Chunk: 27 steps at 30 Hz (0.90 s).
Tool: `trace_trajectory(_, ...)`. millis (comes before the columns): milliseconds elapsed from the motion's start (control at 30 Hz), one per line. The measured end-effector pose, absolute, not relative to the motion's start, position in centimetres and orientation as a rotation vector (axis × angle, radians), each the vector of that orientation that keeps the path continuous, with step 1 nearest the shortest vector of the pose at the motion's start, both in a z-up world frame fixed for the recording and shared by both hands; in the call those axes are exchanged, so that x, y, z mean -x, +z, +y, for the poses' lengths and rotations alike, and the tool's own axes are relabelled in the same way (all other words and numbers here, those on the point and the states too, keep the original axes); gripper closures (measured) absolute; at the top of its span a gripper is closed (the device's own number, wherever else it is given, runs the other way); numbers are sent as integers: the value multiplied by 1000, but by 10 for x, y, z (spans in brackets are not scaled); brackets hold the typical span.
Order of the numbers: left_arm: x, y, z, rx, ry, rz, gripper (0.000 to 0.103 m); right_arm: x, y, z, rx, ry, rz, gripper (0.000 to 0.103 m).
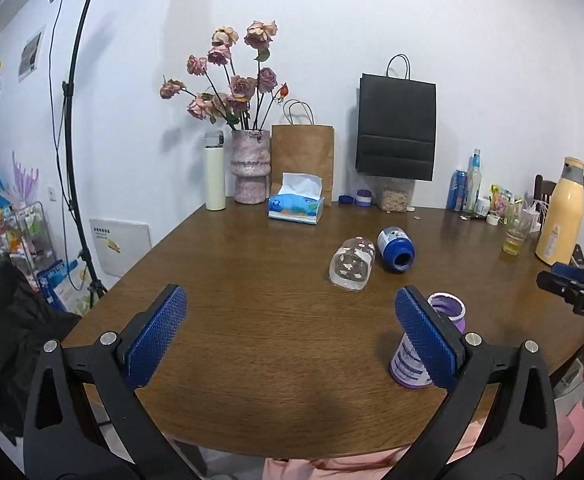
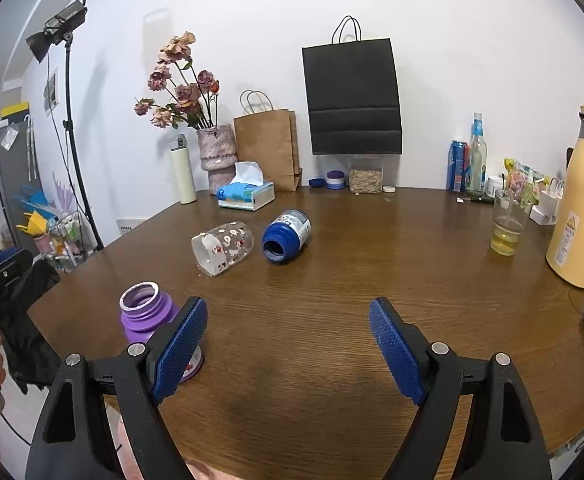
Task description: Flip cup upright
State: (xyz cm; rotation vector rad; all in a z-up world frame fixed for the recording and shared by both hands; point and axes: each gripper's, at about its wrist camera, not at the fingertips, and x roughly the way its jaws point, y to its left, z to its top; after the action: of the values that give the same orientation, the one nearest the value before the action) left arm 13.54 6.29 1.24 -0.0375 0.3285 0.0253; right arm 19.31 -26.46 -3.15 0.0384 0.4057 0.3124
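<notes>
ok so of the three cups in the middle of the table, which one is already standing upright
The purple cup, nearest the grippers, stands upright with its open mouth facing up. The clear patterned cup and the blue cup both lie on their sides farther back.

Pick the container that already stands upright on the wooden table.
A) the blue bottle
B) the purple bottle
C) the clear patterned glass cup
B: the purple bottle stands with its open mouth up, while the blue bottle and the clear patterned glass cup both lie on their sides.

Left hand-held gripper (image 1: 290,334) and right hand-held gripper (image 2: 288,350) hover level, jaws spread wide.
</notes>
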Motion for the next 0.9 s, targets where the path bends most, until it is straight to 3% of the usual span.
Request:
trace_trajectory(167,-101,10,64,59,16,300,0,-168,-30,-267,-31,309,386,16)
trace_trajectory(567,16,-12,57,138,-18,223,0,-6,-73,-263,46,212,257,16)
trace_trajectory(900,27,1,48,107,-44,156,0,1,-62,-258,57,240,202,16)
